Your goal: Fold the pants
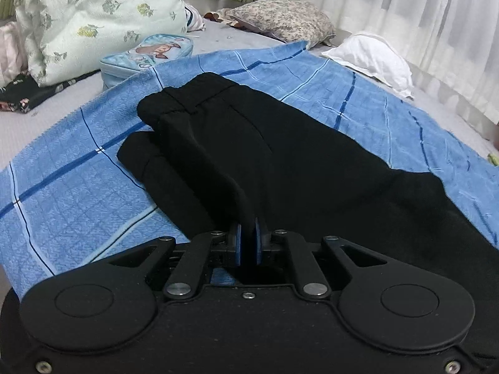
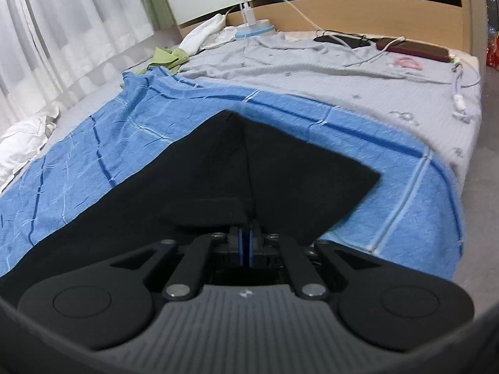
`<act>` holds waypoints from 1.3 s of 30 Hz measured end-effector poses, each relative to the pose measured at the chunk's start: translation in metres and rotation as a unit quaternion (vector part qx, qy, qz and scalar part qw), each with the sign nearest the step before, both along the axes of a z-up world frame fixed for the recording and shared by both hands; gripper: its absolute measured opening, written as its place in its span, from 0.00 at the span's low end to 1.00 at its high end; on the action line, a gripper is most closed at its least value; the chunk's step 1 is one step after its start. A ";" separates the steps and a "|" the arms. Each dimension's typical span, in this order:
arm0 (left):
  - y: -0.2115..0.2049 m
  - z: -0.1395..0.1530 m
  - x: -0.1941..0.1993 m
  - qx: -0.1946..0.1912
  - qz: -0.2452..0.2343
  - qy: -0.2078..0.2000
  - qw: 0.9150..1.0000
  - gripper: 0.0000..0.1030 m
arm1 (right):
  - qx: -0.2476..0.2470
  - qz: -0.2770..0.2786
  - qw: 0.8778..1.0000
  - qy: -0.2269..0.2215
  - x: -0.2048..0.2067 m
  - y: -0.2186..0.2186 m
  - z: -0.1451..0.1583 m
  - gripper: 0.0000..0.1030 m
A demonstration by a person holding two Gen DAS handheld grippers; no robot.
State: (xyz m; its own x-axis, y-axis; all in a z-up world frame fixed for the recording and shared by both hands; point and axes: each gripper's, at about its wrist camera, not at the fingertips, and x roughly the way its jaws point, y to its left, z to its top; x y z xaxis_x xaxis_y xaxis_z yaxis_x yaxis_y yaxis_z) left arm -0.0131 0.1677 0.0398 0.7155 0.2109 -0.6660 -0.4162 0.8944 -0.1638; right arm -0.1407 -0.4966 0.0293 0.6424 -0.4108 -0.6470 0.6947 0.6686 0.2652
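Black pants [image 1: 249,143] lie on a blue checked blanket [image 1: 78,187] on the bed, waistband at the far end in the left wrist view. My left gripper [image 1: 248,227] is shut on a raised fold of the black fabric. In the right wrist view the pants [image 2: 218,168] spread away from me with a pointed corner far off. My right gripper [image 2: 247,230] is shut on a pinched edge of the pants, lifted off the blanket [image 2: 124,131].
A floral pillow [image 1: 93,15], a light blue pouch [image 1: 146,56], a patterned pillow [image 1: 280,18] and white cloth [image 1: 371,56] lie beyond the blanket. White curtains [image 2: 62,15] hang nearby. Cables, phones and a charger [image 2: 252,25] lie near the wooden headboard [image 2: 374,6].
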 end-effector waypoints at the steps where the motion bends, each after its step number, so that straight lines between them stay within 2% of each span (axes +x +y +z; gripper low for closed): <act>1: -0.001 0.000 0.002 0.003 -0.001 0.000 1.000 0.10 | -0.007 -0.005 1.000 0.003 -0.004 -0.003 0.001 0.12; 3: -0.003 -0.001 0.003 0.010 -0.003 0.003 1.000 0.10 | -0.004 -0.017 1.000 -0.001 -0.014 -0.012 0.002 0.20; 8: -0.007 -0.001 0.005 0.021 -0.005 0.007 1.000 0.11 | 0.005 -0.071 0.997 -0.011 -0.044 -0.037 0.003 0.22; 9: -0.008 -0.001 0.005 0.026 -0.007 0.008 1.000 0.12 | 0.011 -0.076 0.997 -0.016 -0.048 -0.041 0.004 0.29; 11: -0.011 0.000 0.005 0.039 -0.010 0.010 0.999 0.15 | 0.012 -0.087 0.996 -0.016 -0.053 -0.043 0.005 0.36; 12: -0.013 0.000 0.004 0.044 -0.011 0.011 0.999 0.15 | 0.005 -0.089 0.996 -0.014 -0.053 -0.042 0.006 0.41; 14: -0.015 0.001 0.003 0.052 -0.014 0.011 0.998 0.17 | -0.020 -0.091 0.996 -0.003 -0.049 -0.033 0.012 0.41; 15: -0.016 0.002 0.003 0.055 -0.015 0.012 0.998 0.18 | -0.034 -0.084 0.996 -0.003 -0.045 -0.026 0.015 0.49; 16: -0.016 0.003 0.003 0.057 -0.016 0.014 0.998 0.22 | -0.041 -0.077 0.996 -0.006 -0.042 -0.021 0.019 0.53; 19: -0.015 0.008 0.002 0.056 -0.013 0.013 0.998 0.32 | -0.059 -0.042 0.997 -0.019 -0.025 0.002 0.031 0.55; 22: -0.016 0.021 -0.004 0.067 -0.017 -0.010 0.998 0.44 | -0.069 0.016 0.997 -0.039 -0.001 0.033 0.044 0.60; 25: -0.020 0.035 -0.008 0.083 -0.030 -0.036 0.995 0.48 | -0.082 0.090 0.991 -0.053 0.027 0.070 0.052 0.66; 28: -0.030 0.047 -0.005 0.087 -0.065 -0.052 0.993 0.56 | -0.078 0.158 0.982 -0.062 0.057 0.107 0.055 0.67; 29: -0.032 0.049 -0.003 0.085 -0.076 -0.054 0.992 0.57 | -0.074 0.176 0.980 -0.064 0.067 0.119 0.055 0.67; 35: -0.058 0.037 0.011 0.076 -0.141 -0.036 0.986 0.57 | -0.054 0.291 0.953 -0.070 0.126 0.200 0.051 0.68; 39: -0.070 0.020 0.020 0.068 -0.175 -0.017 0.982 0.56 | -0.053 0.373 0.924 -0.066 0.166 0.264 0.046 0.68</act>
